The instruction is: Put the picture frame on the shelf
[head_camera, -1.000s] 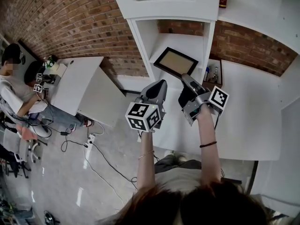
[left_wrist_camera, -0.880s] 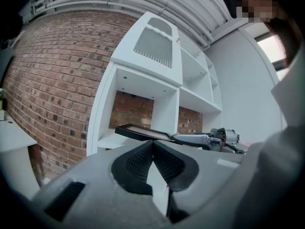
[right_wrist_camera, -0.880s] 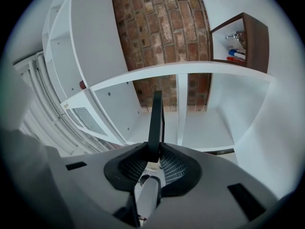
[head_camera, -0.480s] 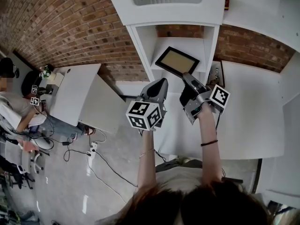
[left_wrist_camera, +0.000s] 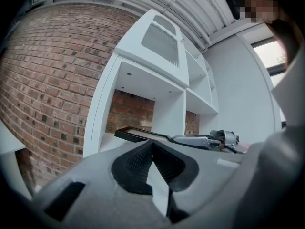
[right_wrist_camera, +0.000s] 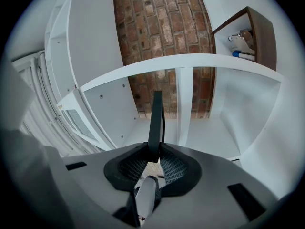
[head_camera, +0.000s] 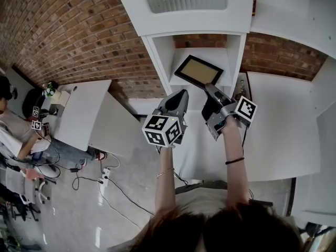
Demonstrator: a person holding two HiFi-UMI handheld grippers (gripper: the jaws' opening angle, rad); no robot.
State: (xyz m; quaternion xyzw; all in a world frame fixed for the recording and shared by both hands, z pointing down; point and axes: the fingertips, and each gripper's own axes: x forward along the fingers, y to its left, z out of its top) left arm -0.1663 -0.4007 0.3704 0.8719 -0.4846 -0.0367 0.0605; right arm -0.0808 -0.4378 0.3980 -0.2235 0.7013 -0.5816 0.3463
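The right hand-held gripper (head_camera: 210,90) has its jaws partly closed on the near edge of the picture frame (head_camera: 199,70). The frame juts out ahead of it, tilted, at the mouth of the shelf (head_camera: 227,56) bay. Beside it, the left hand-held gripper (head_camera: 181,93) is closed and empty. With so narrow an edge hold, the frame could pivot, slip or clip the bay's side wall.
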